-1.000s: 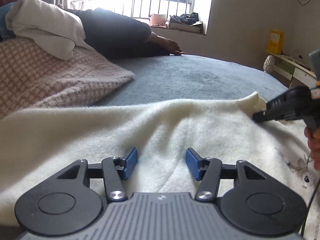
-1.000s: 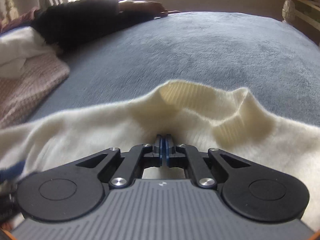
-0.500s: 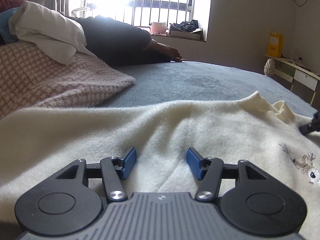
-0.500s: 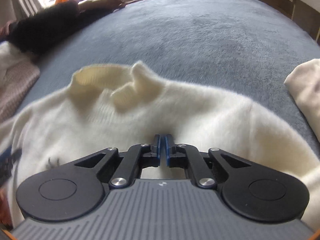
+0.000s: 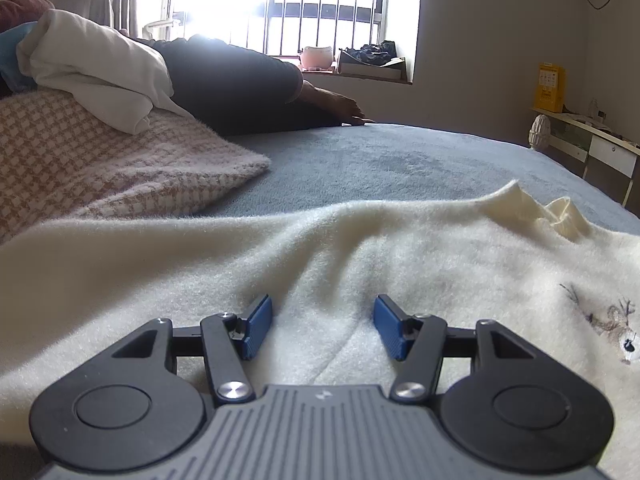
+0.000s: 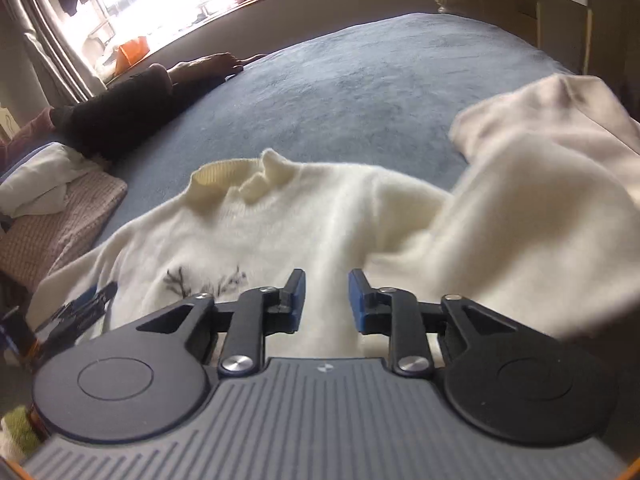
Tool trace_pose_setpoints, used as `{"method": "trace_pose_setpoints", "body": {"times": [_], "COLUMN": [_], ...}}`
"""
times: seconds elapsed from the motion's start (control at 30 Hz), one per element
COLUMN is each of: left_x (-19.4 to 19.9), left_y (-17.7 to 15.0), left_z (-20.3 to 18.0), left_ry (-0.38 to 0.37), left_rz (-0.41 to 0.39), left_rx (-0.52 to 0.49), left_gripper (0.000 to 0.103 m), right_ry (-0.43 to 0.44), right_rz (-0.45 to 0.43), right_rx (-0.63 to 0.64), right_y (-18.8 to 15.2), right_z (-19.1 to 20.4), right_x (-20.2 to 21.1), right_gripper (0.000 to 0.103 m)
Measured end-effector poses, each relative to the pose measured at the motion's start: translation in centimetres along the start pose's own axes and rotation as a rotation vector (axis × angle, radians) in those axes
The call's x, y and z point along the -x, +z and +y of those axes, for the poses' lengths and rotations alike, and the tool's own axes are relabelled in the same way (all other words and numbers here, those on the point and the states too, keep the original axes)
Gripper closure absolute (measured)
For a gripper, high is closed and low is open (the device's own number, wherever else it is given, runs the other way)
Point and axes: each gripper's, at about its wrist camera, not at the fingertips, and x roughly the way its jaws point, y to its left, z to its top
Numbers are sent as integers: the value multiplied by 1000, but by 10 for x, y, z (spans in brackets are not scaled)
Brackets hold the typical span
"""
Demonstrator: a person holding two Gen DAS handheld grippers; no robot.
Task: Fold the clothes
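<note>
A cream sweater (image 6: 304, 216) is spread front-up on the blue-grey bed (image 6: 360, 92), ribbed collar (image 6: 224, 176) toward the far side, a deer motif (image 5: 612, 320) stitched on the chest. One sleeve (image 6: 540, 200) is seen folded up & heaped at the right in the right wrist view. The left gripper (image 5: 323, 326) is held low over the sweater body w/ jaws apart, nothing pinched; fabric lies under & between the blue pads (image 5: 256, 326). The right gripper (image 6: 326, 300) is opening, jaws parted above the chest area, no cloth pressed between them. A pink checked blanket (image 5: 100, 168) & white cloth (image 5: 96, 68) are piled at left. A person's leg (image 5: 240, 84) rests on the bed near the window (image 5: 320, 0).
</note>
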Motion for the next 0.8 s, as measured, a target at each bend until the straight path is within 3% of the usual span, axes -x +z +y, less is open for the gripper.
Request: {"method": "trace_pose_setpoints", "body": {"times": [0.07,0.13,0.27,0.37,0.47,0.63,0.7,0.73,0.77,0.8], "left_x": [0,0,10,37,64,67,59,59,58,56], "left_y": [1,4,15,19,13,-20,-34,-34,-34,-33], "left_z": [-4,-9,-22,-35,-54,-90,-89,-83,-77,-72], "left_ry": [20,46,122,131,77,13,16,3,-11,-26], "left_rz": [5,13,34,-4,-24,24,52,52,54,62], "left_rx": [-23,-46,-95,-62,-38,-141,-125,-90,-57,-30], "left_gripper": [44,42,37,35,32,30,25,23,21,20], "right_ry": [-44,-113,-155,-162,-210,-301,-307,-279,-250,-248], "right_rz": [-12,-11,4,-21,-40,-26,4,11,12,8], "right_rx": [-43,-40,162,381,553,842,889,859,808,759], "right_y": [-20,-31,-46,-53,-54,-55,-57,-52,-44,-36], "right_z": [-23,-40,-27,9,34,53,42,33,26,21], "right_x": [35,51,53,39,13,-43,-62,-64,-60,-53], "right_gripper": [63,62,60,56,55,54,56,62,87,96]}}
